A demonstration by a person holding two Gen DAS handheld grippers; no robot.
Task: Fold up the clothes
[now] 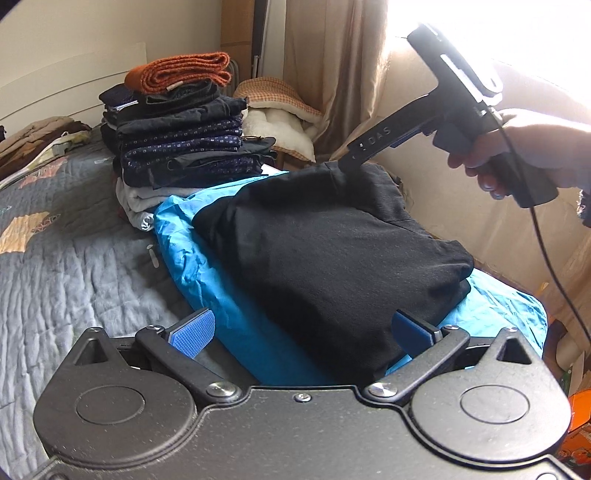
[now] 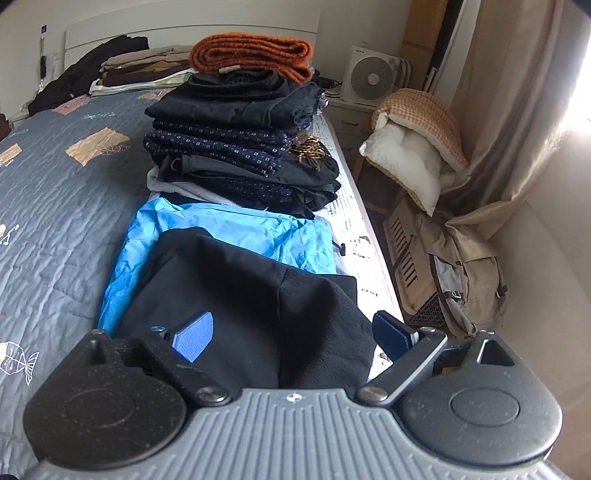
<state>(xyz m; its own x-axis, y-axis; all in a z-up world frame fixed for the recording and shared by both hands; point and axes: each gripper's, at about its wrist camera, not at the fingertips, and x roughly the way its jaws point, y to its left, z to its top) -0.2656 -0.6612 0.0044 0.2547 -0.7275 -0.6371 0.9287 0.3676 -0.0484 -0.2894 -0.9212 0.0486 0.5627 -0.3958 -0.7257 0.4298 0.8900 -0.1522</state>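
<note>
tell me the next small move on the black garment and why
Probably close both claws on the black garment to lift it toward the stack. It looks folded on the blue jacket; the left claw and right claw are open, straddling its edges.

Left wrist view: we look forward along the left gripper (image 1: 301, 330), low and close over the black garment (image 1: 325, 251), facing the curtain (image 1: 332, 74).
Right wrist view: we look from the right gripper (image 2: 291, 336) up the bed (image 2: 55, 192) toward the headboard (image 2: 184, 27), just above the same garment.
Shared ground: both views take in the black garment, the blue jacket (image 2: 229, 225) and the stack of folded clothes (image 1: 181, 147).
</note>
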